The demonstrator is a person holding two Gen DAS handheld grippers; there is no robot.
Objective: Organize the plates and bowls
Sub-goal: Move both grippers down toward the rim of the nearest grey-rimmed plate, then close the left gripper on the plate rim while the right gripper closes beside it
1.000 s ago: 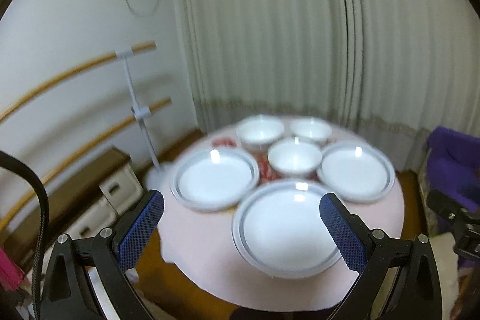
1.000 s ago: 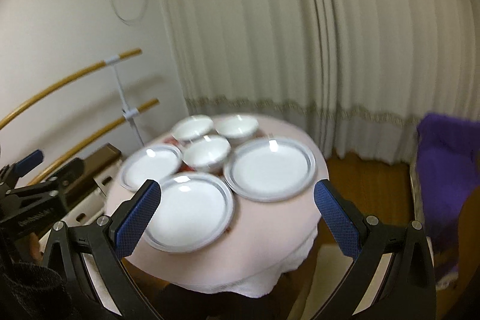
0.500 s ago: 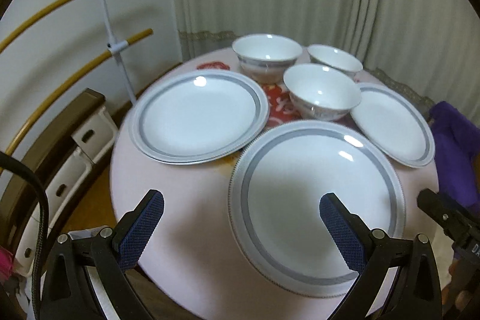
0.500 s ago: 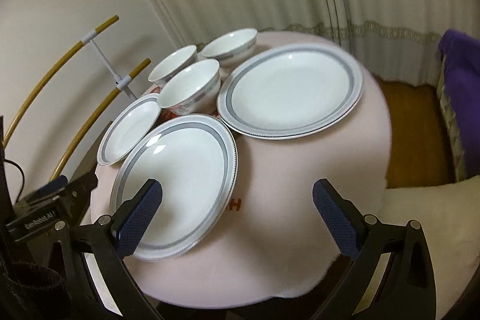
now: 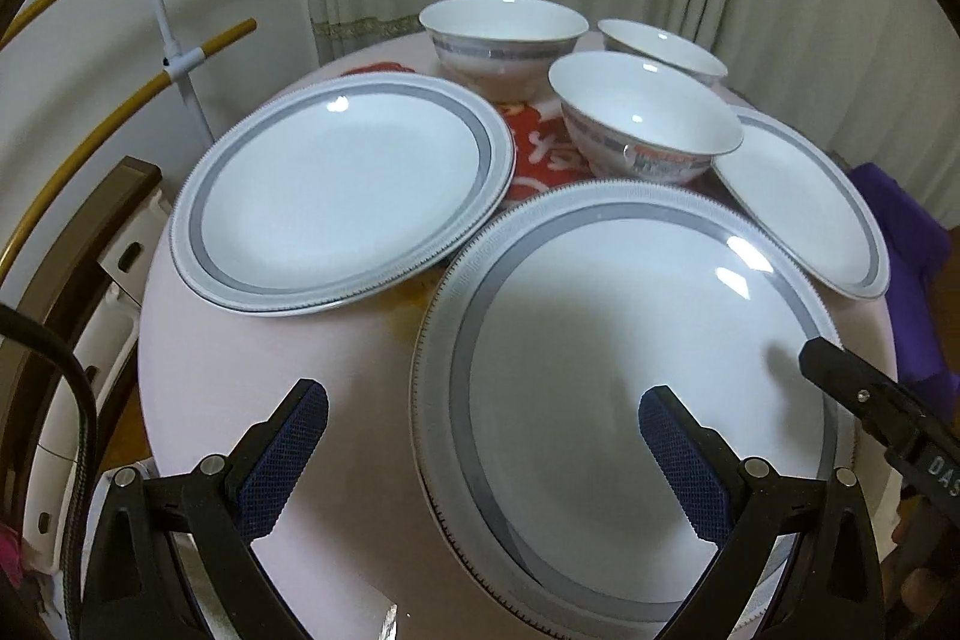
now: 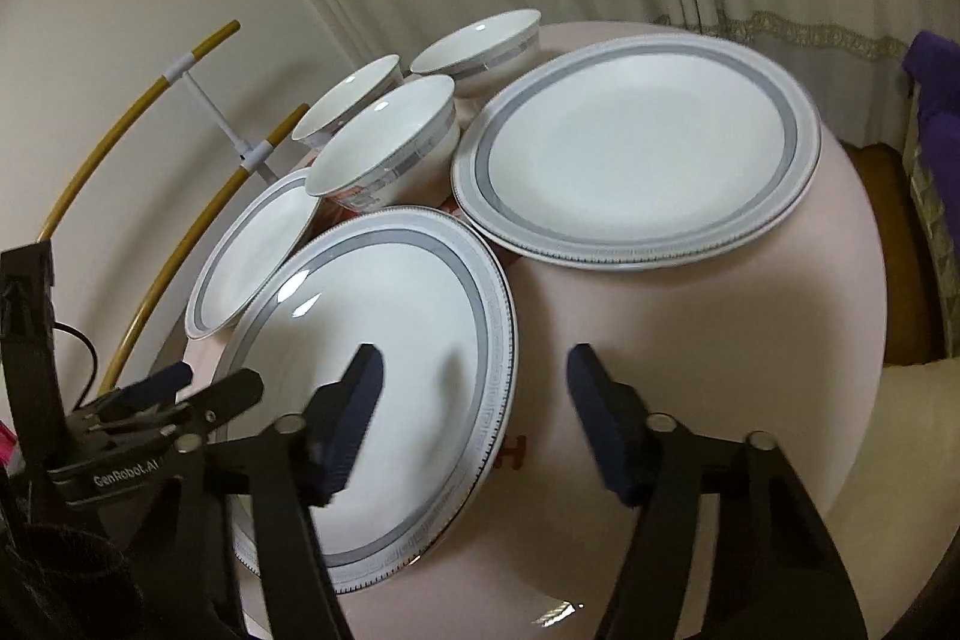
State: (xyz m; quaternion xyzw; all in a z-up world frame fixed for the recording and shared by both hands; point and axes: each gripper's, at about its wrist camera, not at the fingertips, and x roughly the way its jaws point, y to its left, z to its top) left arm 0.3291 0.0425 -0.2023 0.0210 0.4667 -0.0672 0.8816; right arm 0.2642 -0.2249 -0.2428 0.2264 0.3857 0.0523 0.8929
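You have both grippers at the near plate [image 5: 630, 388], which sits at the front edge of the round counter [image 5: 252, 352]. Your left gripper [image 5: 480, 436] has its fingers spread wide, one over bare cloth and one over the plate's well, gripping nothing. Your right gripper [image 6: 471, 418] is closing its fingers across that plate's right rim, one finger over the plate and one beyond it; the pads do not press on it yet.

To do this well, get one finger under the lip and one on top before you squeeze, since the plate lies flat and the glaze probably slips. Match the left side on the opposite rim, then lift level so it clears the left plate [image 5: 342, 196] and the nearest bowl [image 5: 645, 124] just behind it. The right plate [image 6: 636, 148] and the two far bowls [image 5: 504, 34] [image 5: 660, 46] stand clear of that lift.

You cannot see whether any finger tip touches the counter or the rim. The plate's near edge is cut off behind the gripper bodies, and the right fingers are blurred.
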